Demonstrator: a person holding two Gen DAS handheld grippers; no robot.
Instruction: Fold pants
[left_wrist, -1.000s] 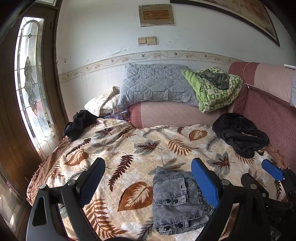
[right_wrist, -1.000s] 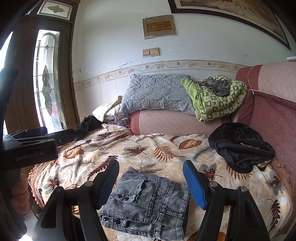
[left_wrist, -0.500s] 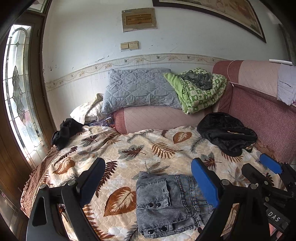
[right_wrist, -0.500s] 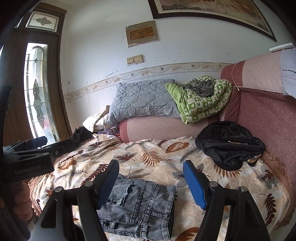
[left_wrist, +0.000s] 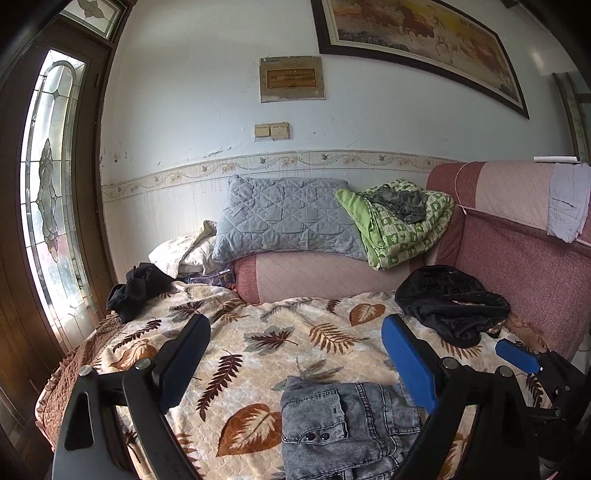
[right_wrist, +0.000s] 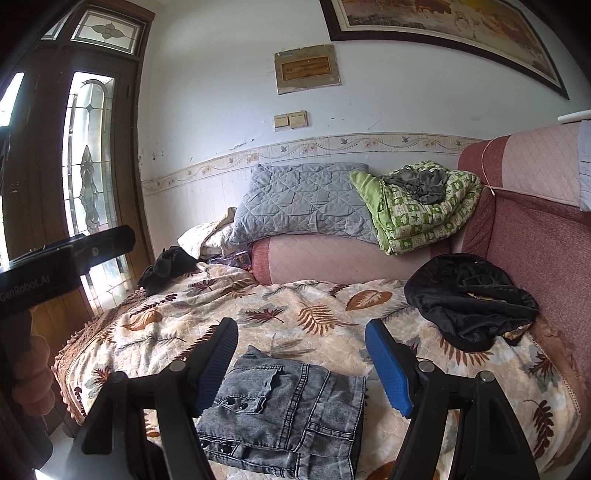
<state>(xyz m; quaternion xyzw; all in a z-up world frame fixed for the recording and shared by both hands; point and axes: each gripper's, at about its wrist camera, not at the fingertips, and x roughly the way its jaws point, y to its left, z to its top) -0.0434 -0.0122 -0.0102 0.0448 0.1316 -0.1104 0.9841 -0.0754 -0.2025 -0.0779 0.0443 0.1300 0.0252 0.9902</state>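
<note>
My left gripper (left_wrist: 295, 354) has its fingers spread wide with nothing between them, and my right gripper (right_wrist: 301, 360) is just as wide and empty. Both hang above the folded grey denim pants (right_wrist: 288, 410), which lie on the leaf-print bedspread (right_wrist: 314, 306) near its front edge. My left view cuts off the pants' lower edge, and my right finger (left_wrist: 410, 365) covers their right side. The black garment (right_wrist: 469, 299) by the sofa back is too crumpled to identify
</note>
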